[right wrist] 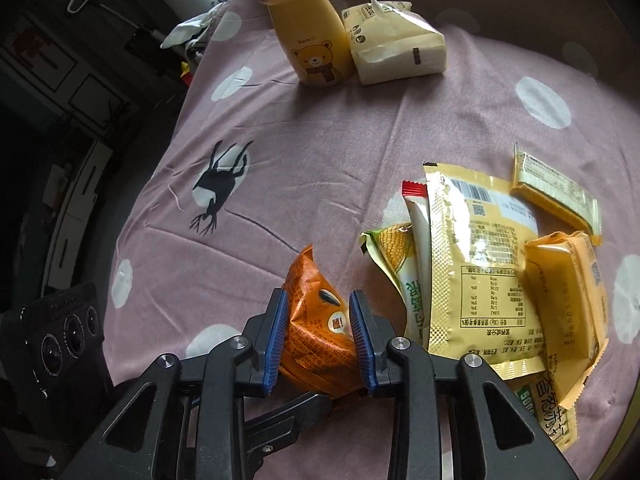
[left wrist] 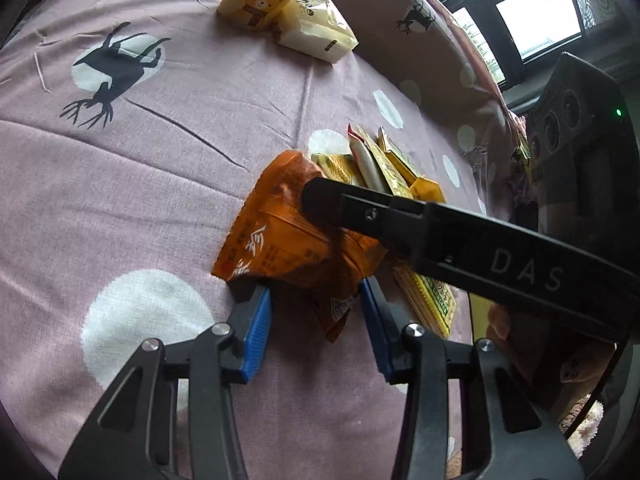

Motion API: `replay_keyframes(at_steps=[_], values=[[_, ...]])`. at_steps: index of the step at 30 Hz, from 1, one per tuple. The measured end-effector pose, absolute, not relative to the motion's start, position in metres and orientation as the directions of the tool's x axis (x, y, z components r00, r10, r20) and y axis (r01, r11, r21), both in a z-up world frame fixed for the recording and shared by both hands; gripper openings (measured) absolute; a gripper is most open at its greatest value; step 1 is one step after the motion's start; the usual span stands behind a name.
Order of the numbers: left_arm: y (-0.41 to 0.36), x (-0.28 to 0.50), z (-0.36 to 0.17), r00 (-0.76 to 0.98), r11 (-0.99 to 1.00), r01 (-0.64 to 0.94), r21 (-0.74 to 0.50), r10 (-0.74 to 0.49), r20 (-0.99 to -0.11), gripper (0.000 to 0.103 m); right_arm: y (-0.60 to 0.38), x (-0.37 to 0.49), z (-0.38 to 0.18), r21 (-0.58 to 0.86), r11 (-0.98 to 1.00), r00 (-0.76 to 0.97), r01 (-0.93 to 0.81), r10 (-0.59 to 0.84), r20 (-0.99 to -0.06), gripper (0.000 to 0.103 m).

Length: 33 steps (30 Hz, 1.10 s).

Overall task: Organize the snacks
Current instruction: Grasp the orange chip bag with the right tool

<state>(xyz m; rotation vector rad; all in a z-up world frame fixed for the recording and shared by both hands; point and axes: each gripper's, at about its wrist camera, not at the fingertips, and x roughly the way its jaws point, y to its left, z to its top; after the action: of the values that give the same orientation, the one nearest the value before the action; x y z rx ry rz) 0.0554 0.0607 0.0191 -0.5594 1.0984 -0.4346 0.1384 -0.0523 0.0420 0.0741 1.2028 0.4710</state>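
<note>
An orange snack packet [left wrist: 280, 236] lies on the purple bedspread [left wrist: 140, 184]. My right gripper [right wrist: 319, 334] is shut on the orange packet [right wrist: 316, 320], pads pressing both sides. In the left wrist view the right gripper's black finger [left wrist: 340, 204] lies across the packet. My left gripper [left wrist: 316, 320] is open, its blue pads on either side of the packet's near edge. A pile of yellow snack packets [right wrist: 480, 264] lies just right of the orange one; it also shows in the left wrist view [left wrist: 384, 168].
A yellow bear bottle [right wrist: 316, 36] and a cream packet [right wrist: 396, 44] stand at the far side of the bed. The bed's edge drops off at the left in the right wrist view. A window [left wrist: 536, 20] is beyond the bed.
</note>
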Motion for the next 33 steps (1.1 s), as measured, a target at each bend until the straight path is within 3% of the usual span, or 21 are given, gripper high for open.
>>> replay_keyframes(at_steps=[7, 19, 23, 33], values=[[0.059, 0.061, 0.01, 0.37, 0.759, 0.055, -0.649, -0.619, -0.693, 0.043, -0.055, 0.141, 0.035, 0.318, 0.896, 0.245, -0.309, 0.398, -0.884, 0.036], [0.046, 0.046, 0.025, 0.379, 0.802, 0.129, -0.583, -0.583, -0.719, 0.043, -0.065, 0.112, 0.04, 0.409, 0.858, 0.236, -0.311, 0.487, -0.841, 0.036], [0.034, 0.031, 0.035, 0.388, 0.825, 0.192, -0.532, -0.562, -0.731, 0.043, -0.065, 0.086, 0.046, 0.362, 0.871, 0.287, -0.332, 0.459, -0.841, 0.037], [0.003, 0.003, 0.06, 0.395, 0.772, 0.348, -0.531, -0.635, -0.664, 0.043, -0.108, 0.037, 0.074, 0.378, 0.892, 0.453, -0.248, 0.452, -0.769, 0.037]])
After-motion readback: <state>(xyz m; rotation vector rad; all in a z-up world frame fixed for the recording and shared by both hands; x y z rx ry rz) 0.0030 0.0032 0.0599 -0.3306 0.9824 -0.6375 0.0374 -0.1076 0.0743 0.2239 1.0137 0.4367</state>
